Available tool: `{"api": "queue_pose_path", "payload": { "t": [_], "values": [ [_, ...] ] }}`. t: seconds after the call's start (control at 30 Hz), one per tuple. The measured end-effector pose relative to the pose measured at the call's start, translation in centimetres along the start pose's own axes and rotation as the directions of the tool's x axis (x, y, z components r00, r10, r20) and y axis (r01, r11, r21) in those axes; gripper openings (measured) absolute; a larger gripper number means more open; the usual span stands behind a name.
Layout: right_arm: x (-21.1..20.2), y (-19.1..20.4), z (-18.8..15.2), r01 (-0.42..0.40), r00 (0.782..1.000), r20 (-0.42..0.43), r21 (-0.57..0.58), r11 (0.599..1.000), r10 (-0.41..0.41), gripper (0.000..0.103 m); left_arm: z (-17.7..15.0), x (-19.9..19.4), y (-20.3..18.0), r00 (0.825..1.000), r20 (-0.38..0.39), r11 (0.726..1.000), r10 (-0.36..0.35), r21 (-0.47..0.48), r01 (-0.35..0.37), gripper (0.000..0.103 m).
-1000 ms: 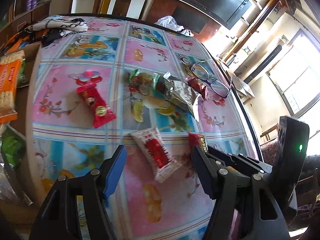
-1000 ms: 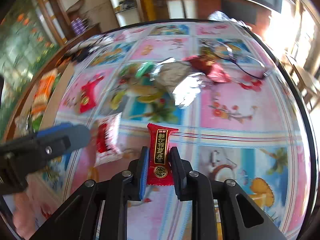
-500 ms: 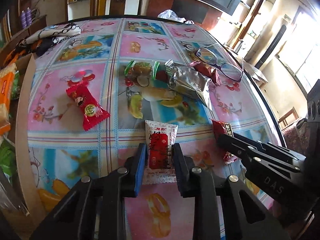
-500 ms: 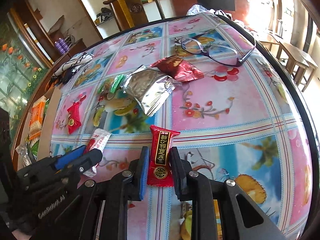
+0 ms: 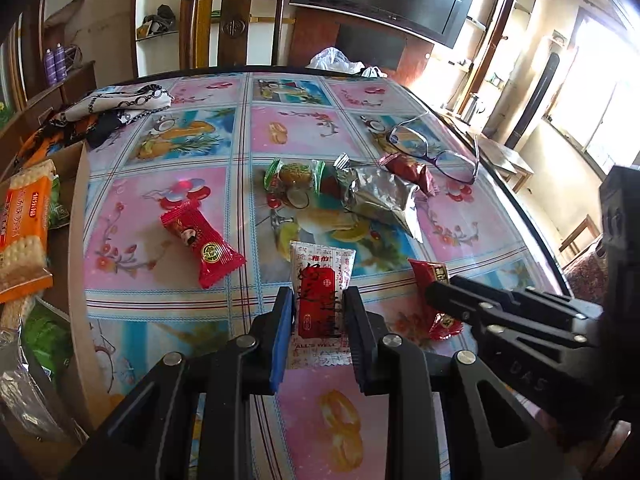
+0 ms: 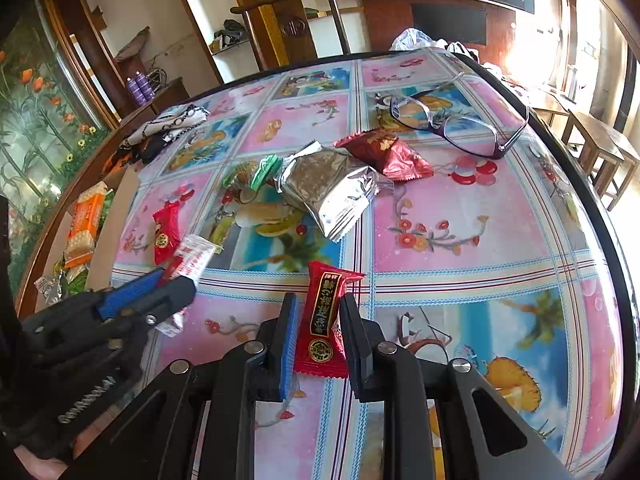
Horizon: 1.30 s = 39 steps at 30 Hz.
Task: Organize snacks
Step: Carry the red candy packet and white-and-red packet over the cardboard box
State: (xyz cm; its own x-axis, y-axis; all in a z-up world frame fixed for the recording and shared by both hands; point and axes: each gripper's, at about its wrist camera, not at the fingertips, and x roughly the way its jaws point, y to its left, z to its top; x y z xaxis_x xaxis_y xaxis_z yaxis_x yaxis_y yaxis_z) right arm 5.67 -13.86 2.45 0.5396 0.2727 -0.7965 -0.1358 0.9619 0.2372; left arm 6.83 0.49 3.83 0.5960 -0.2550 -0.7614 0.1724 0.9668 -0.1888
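A white snack packet (image 5: 320,300) is clamped by the left hand-held gripper (image 5: 320,320) and a red snack packet (image 6: 324,320) by the right hand-held gripper (image 6: 318,328), both low over the bench (image 6: 460,240). The pick-up step is judged complete. Carrying both to the cardboard box (image 5: 76,240) at the left edge is called for next.

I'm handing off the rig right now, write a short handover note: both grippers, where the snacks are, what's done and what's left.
Left hand-held gripper: shut on the white snack packet.
Right hand-held gripper: shut on the red candy.
Both packets are still low over the table.
Cardboard box at the left edge holds the cracker pack.
Left on the table: red sweet, green-wrapped snack, silver pouch, dark red packet.
Glasses are not a snack.
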Motion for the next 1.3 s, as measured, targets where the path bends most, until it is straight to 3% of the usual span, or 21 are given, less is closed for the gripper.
{"api": "queue_pose_path", "payload": {
  "t": [0.53, 0.8, 1.03, 1.3],
  "values": [
    [0.7, 0.9, -0.5, 0.057, 0.998, 0.004, -0.057, 0.997, -0.057, 0.019, 0.3, -1.5, 0.5, 0.998, 0.056, 1.0, 0.009, -0.016, -0.008, 0.025],
    [-1.1, 1.6, -0.1, 0.023, 0.995, 0.095, -0.073, 0.997, -0.016, 0.019, 0.4, -2.4, 0.4, 0.995, 0.097, 1.0, 0.029, -0.008, -0.028, 0.025],
    [-3.7, 3.1, -0.1, 0.001, 0.975, 0.22, -0.127, 0.992, 0.028, 0.02, 0.5, -3.2, 0.4, 0.99, 0.133, 0.999, 0.05, -0.002, -0.05, 0.025],
    [-4.6, 3.8, -0.2, -0.012, 0.963, 0.262, -0.161, 0.987, 0.055, 0.02, 0.5, -4.9, 1.0, 0.974, 0.201, 0.995, 0.1, 0.002, -0.102, 0.025]
  ]
}}
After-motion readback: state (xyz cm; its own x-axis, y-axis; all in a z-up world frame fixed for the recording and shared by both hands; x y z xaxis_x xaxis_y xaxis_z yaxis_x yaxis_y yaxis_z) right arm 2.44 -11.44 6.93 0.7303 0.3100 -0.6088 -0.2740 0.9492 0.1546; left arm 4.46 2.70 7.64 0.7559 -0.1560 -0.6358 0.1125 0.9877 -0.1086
